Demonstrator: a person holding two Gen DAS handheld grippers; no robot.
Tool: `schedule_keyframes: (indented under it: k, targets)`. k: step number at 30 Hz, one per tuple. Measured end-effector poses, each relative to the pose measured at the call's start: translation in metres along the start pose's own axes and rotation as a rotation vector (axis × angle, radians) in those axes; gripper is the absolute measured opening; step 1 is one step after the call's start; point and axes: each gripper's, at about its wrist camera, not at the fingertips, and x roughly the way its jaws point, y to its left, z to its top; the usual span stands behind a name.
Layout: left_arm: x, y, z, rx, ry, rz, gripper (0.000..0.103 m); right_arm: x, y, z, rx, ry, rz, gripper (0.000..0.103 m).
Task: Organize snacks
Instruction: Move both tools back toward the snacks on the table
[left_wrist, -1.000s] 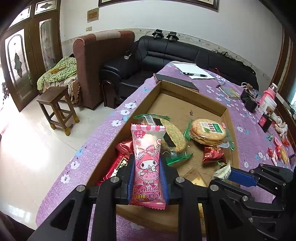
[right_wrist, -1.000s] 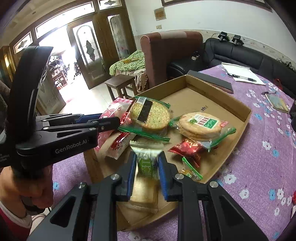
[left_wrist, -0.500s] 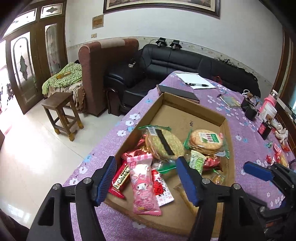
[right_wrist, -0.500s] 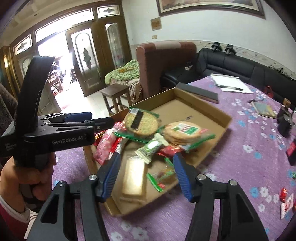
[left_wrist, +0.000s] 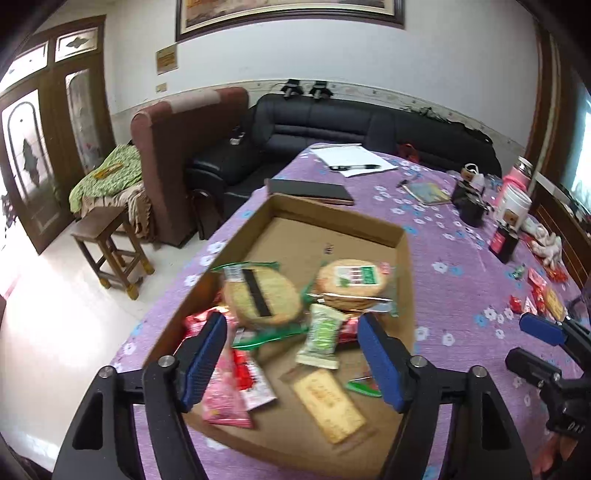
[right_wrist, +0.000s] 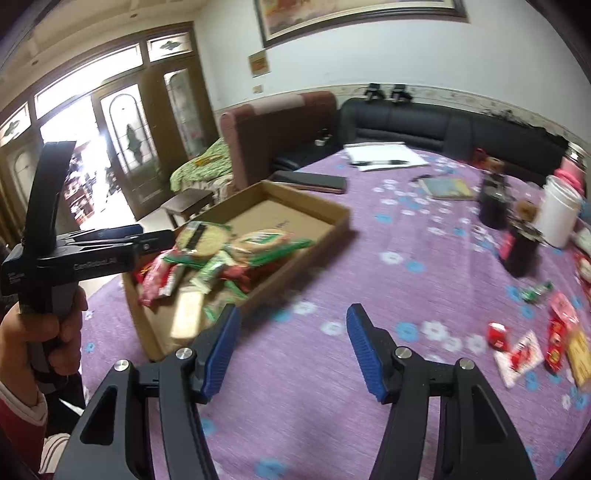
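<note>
Both drops are in! The left gripper has let go of the pink packet, now lying at the near-left corner of the cardboard box, jaws spread wide. The right gripper, fingers apart and empty, has released its green packet mid-box and swings toward the loose snacks on the purple tablecloth, probably next, though they're blurred.

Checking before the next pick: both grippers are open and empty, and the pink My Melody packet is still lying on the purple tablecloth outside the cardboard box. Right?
Not quite. Both the left gripper and right gripper are open and empty, but the pink My Melody packet lies inside the cardboard box, at its near corner, as the left wrist view shows.
</note>
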Motion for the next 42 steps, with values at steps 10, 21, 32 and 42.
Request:
schedule_keyframes:
  k: [10, 21, 32, 42]
  targets:
    - [0.005, -0.06, 0.004, 0.088, 0.016, -0.033, 0.085, -0.043, -0.066, -0.02, 0.077, -0.041, -0.102, 0.082]
    - [0.026, -0.126, 0.005, 0.18, 0.068, -0.087, 0.091, -0.083, -0.147, -0.048, 0.142, -0.034, -0.233, 0.088]
    - [0.051, -0.202, 0.001, 0.275, 0.127, -0.186, 0.091, -0.088, -0.226, -0.059, 0.164, -0.005, -0.324, 0.088]
    - [0.09, -0.252, 0.009, 0.403, 0.194, -0.339, 0.091, -0.051, -0.272, -0.058, 0.095, 0.121, -0.327, 0.088]
